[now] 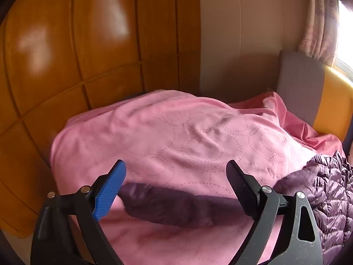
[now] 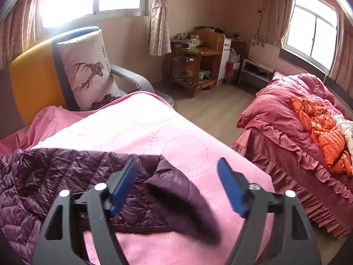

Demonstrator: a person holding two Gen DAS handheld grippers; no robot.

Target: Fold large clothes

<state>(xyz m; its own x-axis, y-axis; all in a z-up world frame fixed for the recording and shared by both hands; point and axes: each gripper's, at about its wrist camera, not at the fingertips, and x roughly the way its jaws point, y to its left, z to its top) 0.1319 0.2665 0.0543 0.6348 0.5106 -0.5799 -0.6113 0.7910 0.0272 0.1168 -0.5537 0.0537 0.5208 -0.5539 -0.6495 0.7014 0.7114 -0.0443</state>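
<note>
A dark purple quilted down jacket (image 2: 55,176) lies on a pink quilted bedspread (image 2: 154,132). In the left wrist view its body (image 1: 331,187) is at the right edge and one sleeve (image 1: 172,207) stretches left, blurred, below my fingers. My left gripper (image 1: 176,185) is open and empty just above that sleeve. In the right wrist view the other sleeve (image 2: 183,198) lies between and below the fingers of my right gripper (image 2: 176,183), which is open and empty above it.
Orange wooden wardrobe doors (image 1: 88,55) stand behind the bed. A headboard with a deer-print pillow (image 2: 88,70) is at the far end. A second bed with red bedding (image 2: 286,121) and an orange garment (image 2: 320,128) is to the right. A wooden table (image 2: 198,66) stands by the wall.
</note>
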